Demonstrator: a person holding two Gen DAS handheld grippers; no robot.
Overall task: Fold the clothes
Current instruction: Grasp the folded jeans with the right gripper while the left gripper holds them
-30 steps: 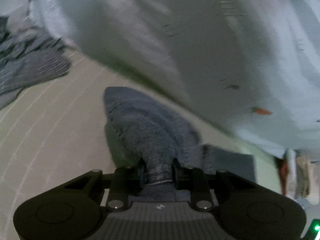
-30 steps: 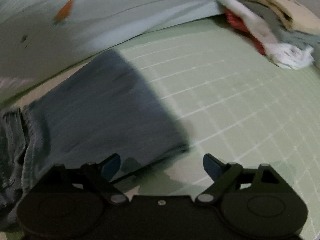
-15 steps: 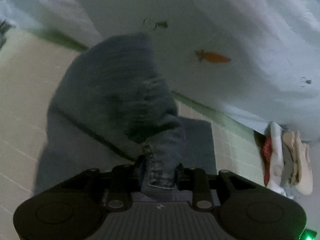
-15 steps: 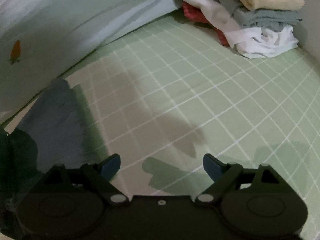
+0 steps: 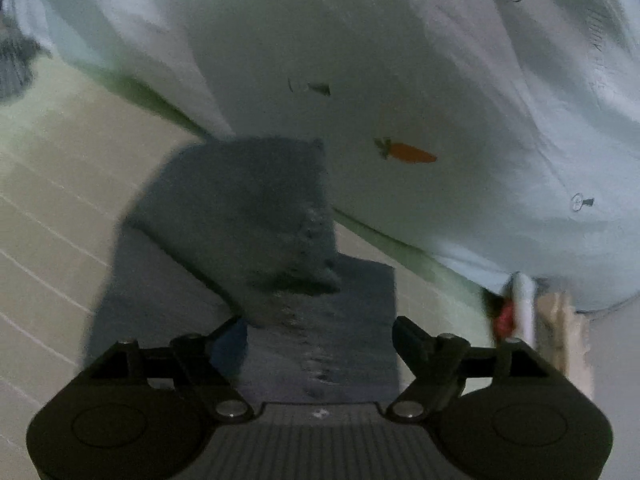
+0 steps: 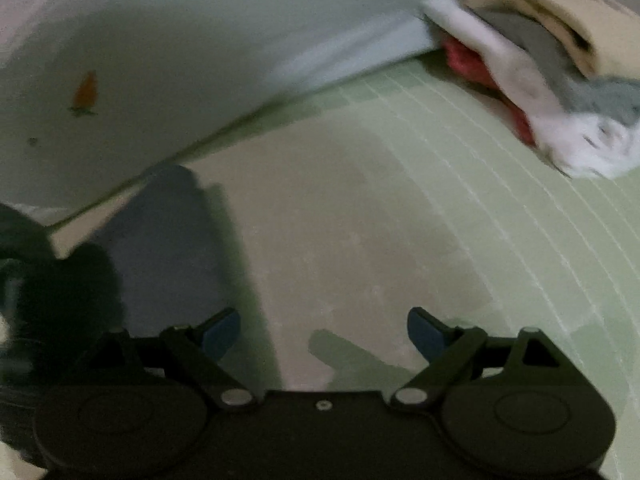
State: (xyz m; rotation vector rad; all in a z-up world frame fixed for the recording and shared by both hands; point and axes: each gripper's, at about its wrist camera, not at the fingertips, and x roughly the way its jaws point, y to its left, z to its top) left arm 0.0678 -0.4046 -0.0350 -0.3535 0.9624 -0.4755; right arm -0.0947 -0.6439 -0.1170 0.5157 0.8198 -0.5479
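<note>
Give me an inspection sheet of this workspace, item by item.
Surface: pale green grid-lined mat, partly shadowed.
Job's things: dark blue-grey garment lying on the mat, folded over itself; its edge shows in the right wrist view too.
Clutter: stack of folded clothes, beige on grey, white and red; striped grey cloth at far left.
Grippers: left gripper open above the garment, holding nothing; right gripper open over bare mat.
Cables: nothing seen.
Surroundings: pale sheet with carrot print behind the mat.
</note>
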